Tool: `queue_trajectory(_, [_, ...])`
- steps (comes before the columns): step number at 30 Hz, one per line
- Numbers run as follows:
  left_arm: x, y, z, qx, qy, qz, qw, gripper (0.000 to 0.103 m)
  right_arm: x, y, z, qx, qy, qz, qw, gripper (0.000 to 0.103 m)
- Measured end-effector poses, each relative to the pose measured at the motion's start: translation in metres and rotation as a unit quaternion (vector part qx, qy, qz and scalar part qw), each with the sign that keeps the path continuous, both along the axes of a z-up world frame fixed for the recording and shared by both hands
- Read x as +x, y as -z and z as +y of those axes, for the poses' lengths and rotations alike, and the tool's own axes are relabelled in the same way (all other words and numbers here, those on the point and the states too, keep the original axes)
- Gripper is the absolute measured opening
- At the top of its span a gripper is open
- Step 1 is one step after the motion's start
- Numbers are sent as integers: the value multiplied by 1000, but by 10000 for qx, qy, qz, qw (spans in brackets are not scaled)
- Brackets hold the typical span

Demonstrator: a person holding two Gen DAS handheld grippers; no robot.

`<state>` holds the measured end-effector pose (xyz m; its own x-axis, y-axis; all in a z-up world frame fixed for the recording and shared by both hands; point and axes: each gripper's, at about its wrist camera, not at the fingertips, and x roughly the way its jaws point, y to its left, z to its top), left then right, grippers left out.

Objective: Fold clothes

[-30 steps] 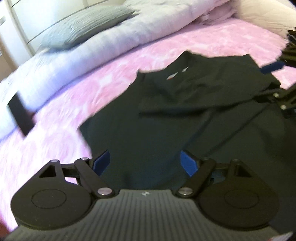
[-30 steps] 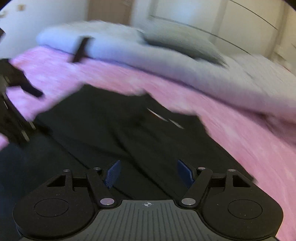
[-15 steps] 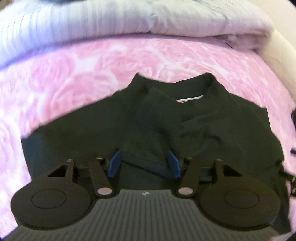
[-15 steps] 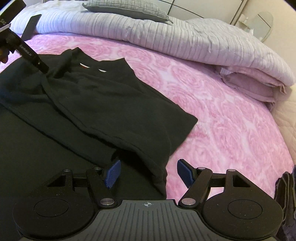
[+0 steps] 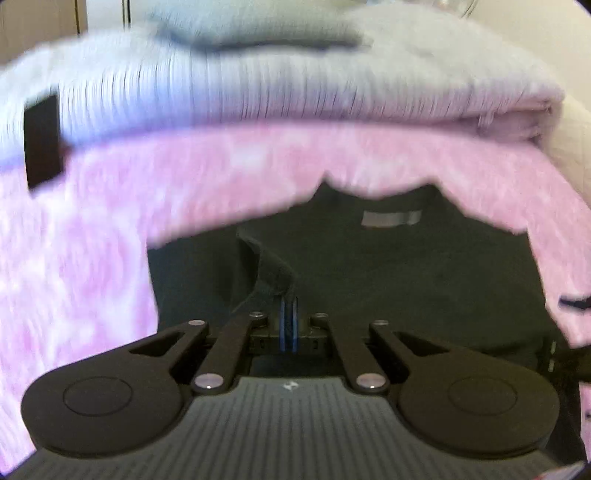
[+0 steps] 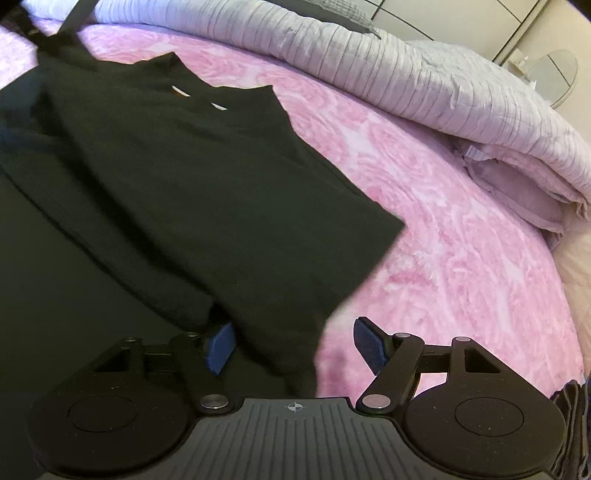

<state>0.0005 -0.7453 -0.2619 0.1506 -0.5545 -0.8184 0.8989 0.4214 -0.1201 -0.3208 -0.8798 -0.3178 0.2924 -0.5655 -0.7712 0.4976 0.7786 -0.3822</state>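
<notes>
The black shirt [image 6: 207,206] is lying partly folded on the pink bedspread [image 6: 461,258], the left gripper [image 5: 289,314] pinching its left sleeve inward while the right gripper [image 6: 293,347] is gaping around the right sleeve's hem, with further folds seemingly remaining.

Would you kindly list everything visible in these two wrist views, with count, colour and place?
T-shirt: one, black, spread on the bed, a pinched fold of it raised at the left gripper.
Bedspread: one, pink with a rose pattern, under the T-shirt.
Duvet: one, pale grey and ribbed, bunched along the far side of the bed.
Pillow: one, grey, on top of the duvet.
Dark flat object: one, black, at the duvet's edge; too blurred to identify.
Mirror: one, round, pale, beyond the bed.
Left gripper: one, black with blue pads, shut on the T-shirt.
Right gripper: one, black with blue pads, open at the T-shirt's sleeve edge.
</notes>
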Motion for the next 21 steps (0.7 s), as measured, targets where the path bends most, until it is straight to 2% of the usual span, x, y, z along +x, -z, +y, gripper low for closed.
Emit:
queue_trajectory(2, [-2, 15, 3, 268, 87, 144, 9995, 4, -4, 0, -4, -161, 238, 51, 9996, 71])
queue_trajectory(3, [-5, 18, 5, 329, 139, 126, 9993, 9, -7, 0, -6, -181, 391, 71, 9990, 71])
queue_trajectory(5, [-10, 24, 8, 443, 242, 88, 9987, 10, -12, 0, -10, -239, 661, 114, 9975, 71])
queue_trajectory(8, [-12, 23, 15, 461, 251, -15, 9986, 13, -18, -1, -12, -169, 856, 48, 9962, 71])
queue_trajectory(12, [-6, 25, 33, 693, 127, -231, 9972, 13, -18, -10, -10, -80, 991, 125, 9950, 71])
queue_trajectory(15, [-6, 13, 43, 561, 285, -490, 9968, 12, -21, -26, -2, 110, 1213, 91, 9925, 71])
queue_trajectory(17, [-10, 2, 42, 270, 628, -625, 9957, 15, -20, -26, 7, 174, 1164, 57, 9930, 71])
queue_trajectory(19, [-4, 5, 32, 213, 726, -676, 9948, 17, -19, -26, 16, 233, 1102, 25, 9936, 71])
queue_trajectory(21, [2, 8, 22, 157, 823, -727, 9938, 30, -17, -26, 25, 292, 1041, -7, 9941, 71])
